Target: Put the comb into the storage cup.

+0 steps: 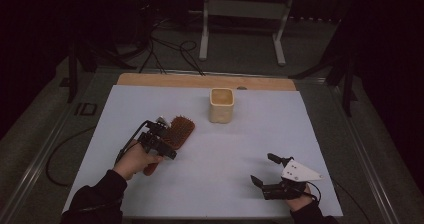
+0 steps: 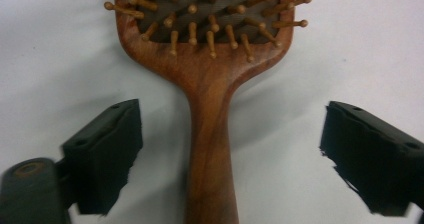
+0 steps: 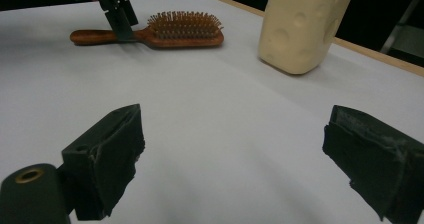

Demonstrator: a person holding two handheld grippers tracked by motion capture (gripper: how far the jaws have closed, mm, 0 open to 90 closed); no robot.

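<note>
**Left tool straddles the hairbrush handle**

The wooden hairbrush (image 1: pixel 175 134) lies flat on the bench (image 1: pixel 240 149), around nine o'clock from centre, well inside the white sheet's edges. The left tool (image 2: pixel 230 154) stands released, its pads either side of the handle, not touching. The right tool (image 1: pixel 263 170), also released, rests at five o'clock with bare sheet ahead. The cream cup (image 1: pixel 221 105) stands upright at twelve; its inside cannot be made out.

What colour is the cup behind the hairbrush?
Pale cream yellow cup, dimpled with round dents; the right gripper view shows it best.

One wooden hairbrush (image 1: pixel 176 132), one cream cup (image 1: pixel 221 105), two grippers (image 1: pixel 159 140) (image 1: pixel 265 170)
</note>
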